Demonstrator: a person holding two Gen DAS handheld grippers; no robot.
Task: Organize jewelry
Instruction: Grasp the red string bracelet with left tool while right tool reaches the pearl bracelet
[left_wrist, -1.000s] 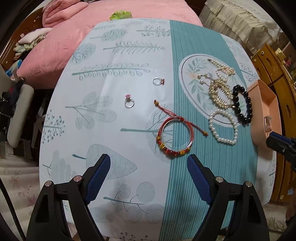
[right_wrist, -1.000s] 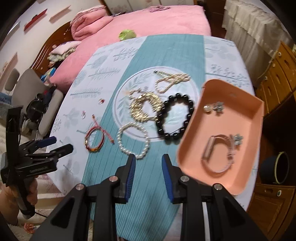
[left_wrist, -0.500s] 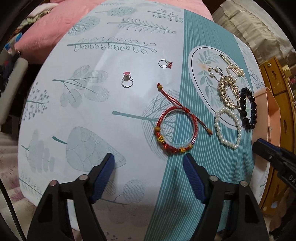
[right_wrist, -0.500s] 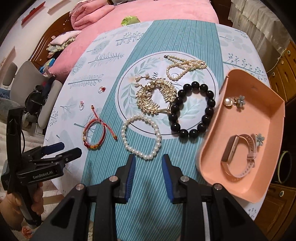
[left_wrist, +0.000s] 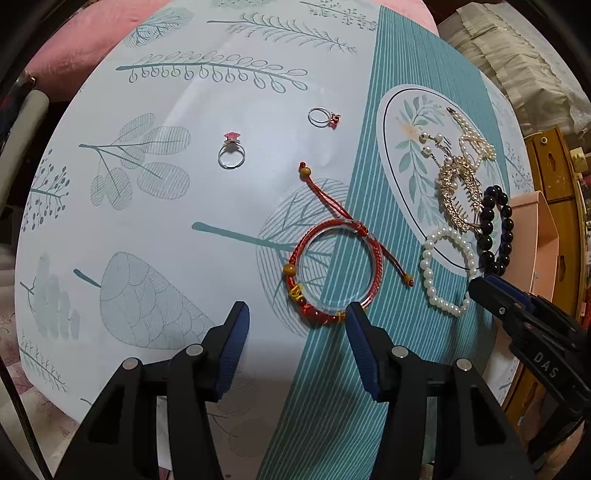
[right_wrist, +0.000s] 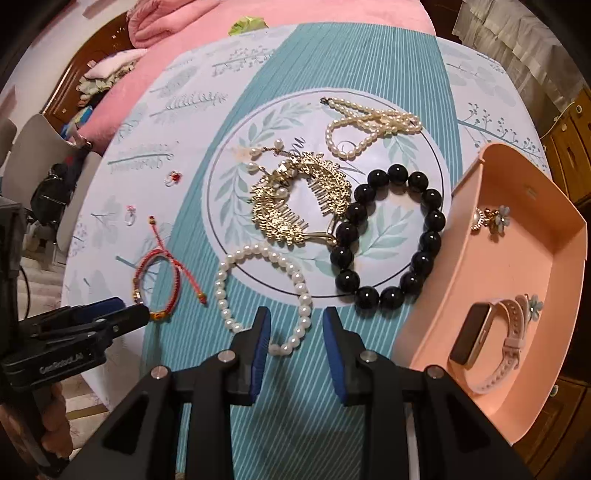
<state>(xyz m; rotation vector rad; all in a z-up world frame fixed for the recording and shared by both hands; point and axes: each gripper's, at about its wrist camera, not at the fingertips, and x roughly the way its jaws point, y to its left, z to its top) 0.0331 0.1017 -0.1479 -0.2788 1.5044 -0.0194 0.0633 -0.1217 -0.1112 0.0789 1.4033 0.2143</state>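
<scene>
Jaws first: your left gripper (left_wrist: 297, 314) points down at the table with its blue pads parted, and they have just been closing; nothing is pinched yet, though the right-hand pad's tip sits at the near rim of the red braided cord bracelet with gold beads (left_wrist: 334, 273), most of which lies just beyond the pads; your right gripper (right_wrist: 296, 325) hangs with a narrow gap between its blue pads, holding nothing, and the near end of the white pearl bead bracelet (right_wrist: 264, 297) lies in view between the tips; whether either pad touches it, you cannot tell from here; beyond the pearls, the gold leaf-shaped hair comb (right_wrist: 301, 199) overlaps the chunky black bead bracelet (right_wrist: 388, 236), and past those the cream pearl strand necklace (right_wrist: 369, 123) lies doubled over on the round leaf print of the teal and pale blue tablecloth (right_wrist: 303, 51); out to your left, two silver rings rest apart on the pale cloth, one with a pink stone (left_wrist: 231, 153), one with a red stone (left_wrist: 324, 117); at the right edge sits the peach plastic tray (right_wrist: 550, 258), holding a pink-strapped smartwatch (right_wrist: 487, 341) and a pearl-and-flower ornament (right_wrist: 493, 218); behind the table, a pink quilted bed (right_wrist: 295, 13).
</scene>
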